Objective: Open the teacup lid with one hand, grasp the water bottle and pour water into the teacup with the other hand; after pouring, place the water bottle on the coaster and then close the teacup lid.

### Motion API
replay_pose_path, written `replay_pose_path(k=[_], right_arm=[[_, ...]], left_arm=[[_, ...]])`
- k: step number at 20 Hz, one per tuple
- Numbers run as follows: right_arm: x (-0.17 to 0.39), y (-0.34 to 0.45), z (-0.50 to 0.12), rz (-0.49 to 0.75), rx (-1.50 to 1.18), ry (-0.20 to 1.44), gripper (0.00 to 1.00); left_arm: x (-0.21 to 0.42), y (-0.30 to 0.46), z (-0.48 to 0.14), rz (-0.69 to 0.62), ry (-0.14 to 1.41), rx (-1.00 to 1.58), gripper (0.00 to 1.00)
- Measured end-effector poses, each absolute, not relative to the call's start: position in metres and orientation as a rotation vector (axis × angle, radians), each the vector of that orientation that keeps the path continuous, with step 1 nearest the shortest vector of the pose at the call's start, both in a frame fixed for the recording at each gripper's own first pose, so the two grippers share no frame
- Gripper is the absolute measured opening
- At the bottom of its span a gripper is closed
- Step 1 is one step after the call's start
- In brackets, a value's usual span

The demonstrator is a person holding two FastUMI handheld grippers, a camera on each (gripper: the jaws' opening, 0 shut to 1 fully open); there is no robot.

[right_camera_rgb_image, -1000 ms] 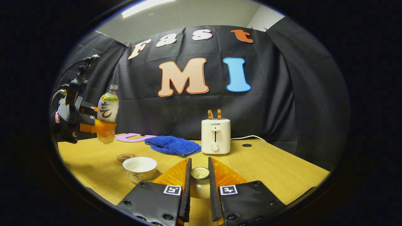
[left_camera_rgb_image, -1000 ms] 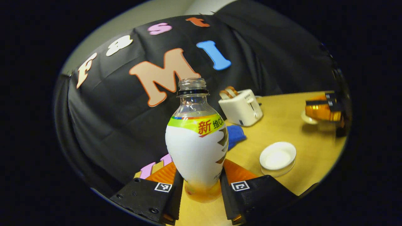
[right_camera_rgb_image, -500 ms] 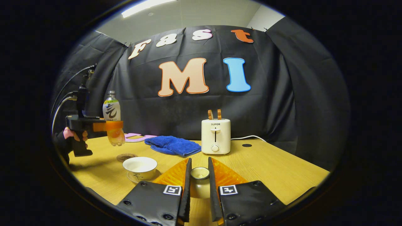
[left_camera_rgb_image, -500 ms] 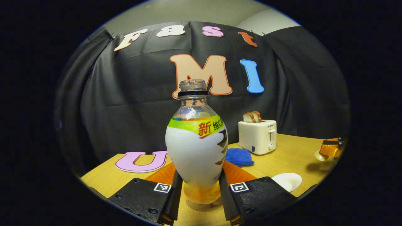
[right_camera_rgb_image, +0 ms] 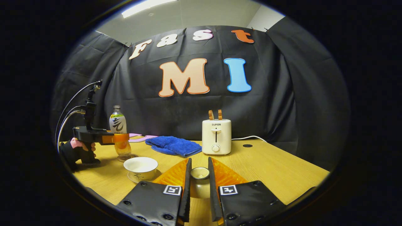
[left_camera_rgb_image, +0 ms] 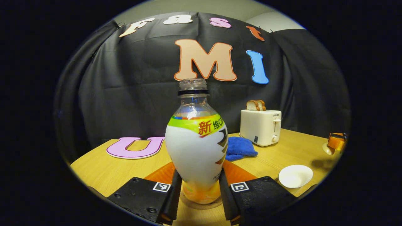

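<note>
Water bottle [left_camera_rgb_image: 196,147] upright on coaster [left_camera_rgb_image: 201,204], pinched by left hand-held gripper [left_camera_rgb_image: 198,191]; teacup [right_camera_rgb_image: 140,168] just beside (uncovered); lid [right_camera_rgb_image: 200,173] clamped in right hand-held gripper [right_camera_rgb_image: 198,183]; open worktop [right_camera_rgb_image: 276,169] rightward.

Both low views share the toaster [left_camera_rgb_image: 260,127] [right_camera_rgb_image: 216,137].

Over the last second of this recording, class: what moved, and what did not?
The left gripper, shut on the water bottle, swung it from tilted to upright and lowered it onto the coaster beside the open teacup. It has not let go. The right gripper stayed still, holding the teacup lid; the toaster and blue cloth did not move.
</note>
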State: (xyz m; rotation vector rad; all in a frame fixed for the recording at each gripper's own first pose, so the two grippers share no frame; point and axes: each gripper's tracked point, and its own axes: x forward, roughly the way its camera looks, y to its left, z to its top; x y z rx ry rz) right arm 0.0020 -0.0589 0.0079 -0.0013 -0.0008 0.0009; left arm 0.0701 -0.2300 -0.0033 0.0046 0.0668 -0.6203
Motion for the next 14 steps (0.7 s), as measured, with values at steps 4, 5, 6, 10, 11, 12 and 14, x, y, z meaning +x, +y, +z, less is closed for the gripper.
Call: replay_pose_path(k=[4, 5, 6, 10, 11, 12, 14], right_arm=[[0.002, -0.059, 0.008, 0.004, -0.001, -0.001, 0.29], [0.002, -0.059, 0.008, 0.004, -0.001, -0.001, 0.29], [0.002, -0.059, 0.008, 0.003, -0.001, -0.001, 0.30], [0.002, -0.059, 0.008, 0.003, -0.001, -0.001, 0.29], [0.002, -0.059, 0.008, 0.003, -0.001, -0.001, 0.29], [0.002, -0.058, 0.008, 0.003, -0.001, -0.001, 0.29], [0.001, -0.059, 0.008, 0.003, -0.001, -0.001, 0.29]], left_arm=[[0.073, -0.232, -0.012, -0.614, 0.088, 0.009, 0.56], [0.074, -0.231, -0.014, -0.608, 0.094, 0.012, 0.58], [0.074, -0.230, -0.016, -0.606, 0.102, 0.018, 0.59], [0.074, -0.228, -0.017, -0.598, 0.106, 0.021, 0.66], [0.075, -0.229, -0.018, -0.598, 0.108, 0.021, 0.66], [0.074, -0.229, -0.018, -0.600, 0.110, 0.020, 0.66], [0.073, -0.229, -0.021, -0.605, 0.112, 0.027, 0.68]])
